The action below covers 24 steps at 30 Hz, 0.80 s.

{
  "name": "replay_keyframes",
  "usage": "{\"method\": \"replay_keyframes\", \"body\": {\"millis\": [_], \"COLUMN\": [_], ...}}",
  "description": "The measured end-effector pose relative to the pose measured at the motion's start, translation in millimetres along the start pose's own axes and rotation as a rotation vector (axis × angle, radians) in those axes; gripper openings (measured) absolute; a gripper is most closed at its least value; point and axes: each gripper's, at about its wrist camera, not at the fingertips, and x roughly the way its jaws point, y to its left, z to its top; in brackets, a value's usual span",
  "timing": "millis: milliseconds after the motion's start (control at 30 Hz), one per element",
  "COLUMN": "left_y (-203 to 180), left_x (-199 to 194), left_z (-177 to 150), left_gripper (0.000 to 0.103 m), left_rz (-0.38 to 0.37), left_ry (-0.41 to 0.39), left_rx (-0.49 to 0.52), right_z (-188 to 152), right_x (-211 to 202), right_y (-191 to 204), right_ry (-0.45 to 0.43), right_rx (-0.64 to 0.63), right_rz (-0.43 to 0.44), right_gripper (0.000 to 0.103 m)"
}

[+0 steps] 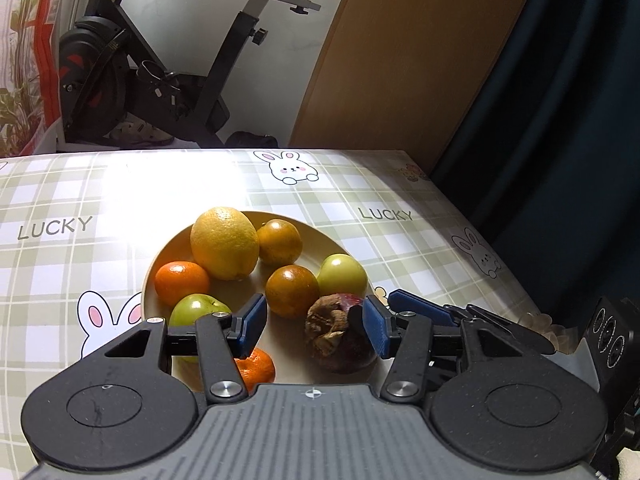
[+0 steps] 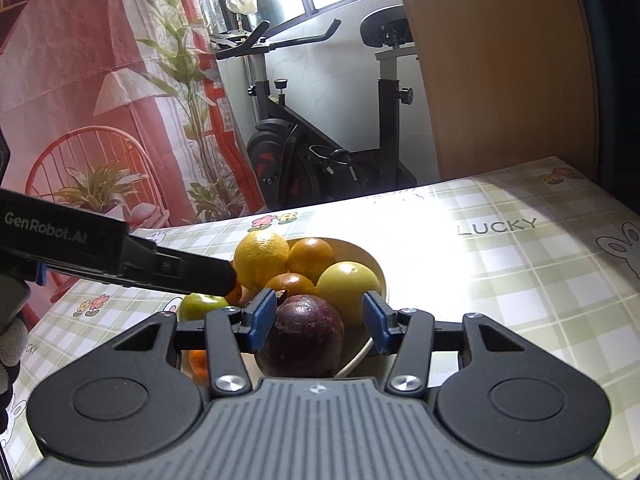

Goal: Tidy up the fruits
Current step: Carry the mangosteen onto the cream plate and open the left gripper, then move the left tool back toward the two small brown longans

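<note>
A beige plate [image 1: 320,240] on the checked tablecloth holds a lemon [image 1: 224,248], several oranges [image 1: 182,282] and two green apples [image 1: 343,280]. At its near right edge lies a dark purple fruit [image 1: 340,344] with a dry brown cap. My left gripper [image 1: 316,328] hangs open low over the near side of the plate, nothing between its pads. My right gripper [image 2: 320,322] is open with its pads on either side of the purple fruit [image 2: 304,336]; the left pad is close to the skin and the right pad stands clear. The left gripper's black body [image 2: 120,256] crosses the right wrist view.
The table's far edge [image 1: 280,152] and right edge [image 1: 520,280] are close to the plate. Behind stand an exercise bike [image 1: 160,80], a wooden panel [image 1: 400,60] and a dark curtain [image 1: 560,120]. A black device [image 1: 608,340] sits at the right edge.
</note>
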Motion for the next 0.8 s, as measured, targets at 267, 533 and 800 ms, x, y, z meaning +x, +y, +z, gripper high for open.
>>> {"method": "replay_keyframes", "body": {"millis": [267,533,800], "left_y": [-3,-1,4], "left_x": [-2,-5,-8], "left_z": [-3,-7,-10], "left_gripper": [0.055,0.055,0.055], "left_rz": [0.009,0.014,0.013], "left_ry": [-0.01,-0.016,-0.014], "left_rx": [0.025,0.032,0.027], "right_z": [0,-1,-6], "right_x": [-7,-9,-12], "right_y": [-9,-12,-11], "right_ry": [-0.002,0.009,0.028], "right_rx": [0.032,0.035,0.04], "right_rz": [-0.055,-0.088,-0.117], "right_gripper": [0.05,0.05,0.05]}}
